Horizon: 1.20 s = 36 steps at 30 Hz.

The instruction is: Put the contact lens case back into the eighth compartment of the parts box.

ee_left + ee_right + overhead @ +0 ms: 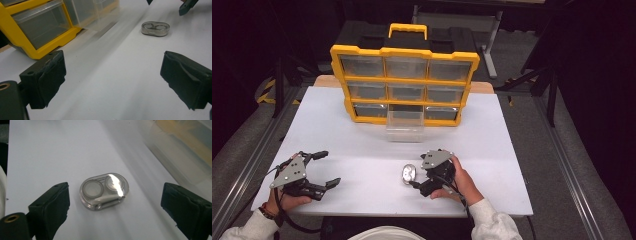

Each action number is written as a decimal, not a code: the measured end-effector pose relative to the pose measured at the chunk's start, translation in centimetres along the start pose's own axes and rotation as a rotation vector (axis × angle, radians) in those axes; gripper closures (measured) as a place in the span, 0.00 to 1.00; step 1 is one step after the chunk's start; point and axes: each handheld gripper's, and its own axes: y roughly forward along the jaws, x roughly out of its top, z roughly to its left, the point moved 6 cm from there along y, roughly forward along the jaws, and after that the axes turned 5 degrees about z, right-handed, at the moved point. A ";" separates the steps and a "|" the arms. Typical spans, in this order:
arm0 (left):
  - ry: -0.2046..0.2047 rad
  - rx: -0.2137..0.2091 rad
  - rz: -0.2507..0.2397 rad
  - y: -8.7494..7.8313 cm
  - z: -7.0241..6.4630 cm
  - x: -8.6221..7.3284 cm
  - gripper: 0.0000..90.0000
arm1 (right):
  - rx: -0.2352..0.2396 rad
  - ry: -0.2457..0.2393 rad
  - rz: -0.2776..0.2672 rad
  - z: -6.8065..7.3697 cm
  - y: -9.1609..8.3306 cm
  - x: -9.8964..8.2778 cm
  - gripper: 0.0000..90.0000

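The small clear case point(104, 191) lies flat on the white table point(362, 150), a little way in front of the yellow drawer box point(404, 85), whose bottom middle drawer point(404, 125) is pulled out. The right gripper point(412, 175) is wide open with the case just ahead of its jaws, not touching it. It should slide in until the case sits between the jaws, then close gently so the case does not slip away. The left gripper point(324, 170) is wide open too and holds nothing.

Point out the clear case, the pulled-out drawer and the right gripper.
clear case point(104, 191): right gripper view, middle of its lid.
pulled-out drawer point(404, 131): high view, its clear front wall.
right gripper point(115, 207): right gripper view, midway between its open fingertips.
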 end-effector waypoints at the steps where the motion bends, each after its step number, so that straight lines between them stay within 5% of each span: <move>1: -0.001 -0.002 0.000 0.0 0.0 0.0 0.08 | 0.008 -0.009 0.010 0.1 0.4 0.1 0.11; 15: 0.002 -0.016 0.017 0.2 -0.1 -0.2 0.08 | 0.070 0.004 0.123 -0.4 4.0 -0.1 0.14; 22: 0.005 -0.019 0.019 0.2 -0.1 -0.2 0.08 | 0.131 0.026 0.117 -0.4 4.1 -0.2 0.26; 36: 0.008 -0.023 0.024 0.2 -0.2 -0.2 0.09 | 0.124 0.000 0.114 -0.1 3.8 -0.1 0.31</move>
